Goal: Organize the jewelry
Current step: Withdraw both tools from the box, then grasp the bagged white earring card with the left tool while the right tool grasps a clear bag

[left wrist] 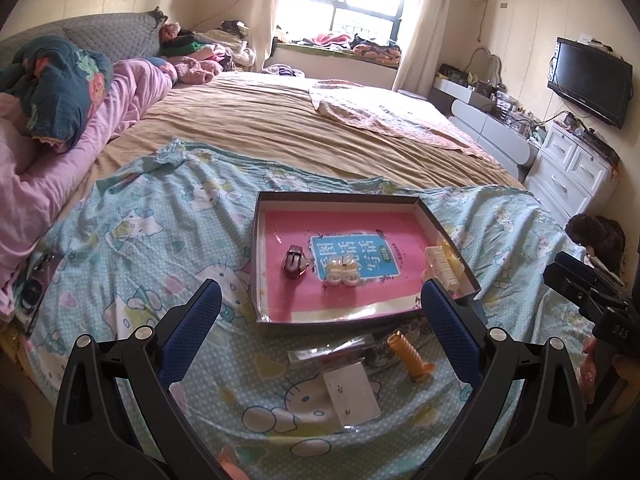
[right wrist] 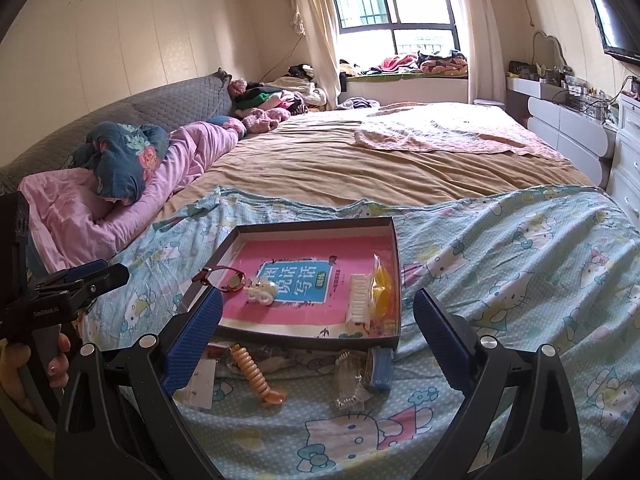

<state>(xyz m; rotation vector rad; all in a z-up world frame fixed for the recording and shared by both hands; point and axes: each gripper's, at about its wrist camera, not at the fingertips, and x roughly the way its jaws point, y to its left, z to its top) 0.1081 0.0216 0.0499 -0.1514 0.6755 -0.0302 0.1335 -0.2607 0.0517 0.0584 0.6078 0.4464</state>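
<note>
2 pairs of tongs, left tongs (left wrist: 320, 312) and right tongs (right wrist: 318, 338), are being held wide and empty over the bed (left wrist: 280, 128); the orange hair coil (left wrist: 410, 360), lying just outside the box (left wrist: 360, 322), is likely being lined up for transfer.

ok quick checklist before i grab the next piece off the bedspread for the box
1. Left gripper empty and open: ok, jaws wide, nothing between them.
2. Right gripper empty and open: ok, jaws wide, nothing between them.
3. Pieces left outside the box: ok, the orange spiral hair tie, clear comb clip, blue clip and earring card lie before its near wall.
4. Free space in box: ok, pink liner bare at its near edge.
5. Items already inside settled: ok, watch, white clip, cream claw clip lie flat.
6. Studs fixed to card: cannot tell.
</note>
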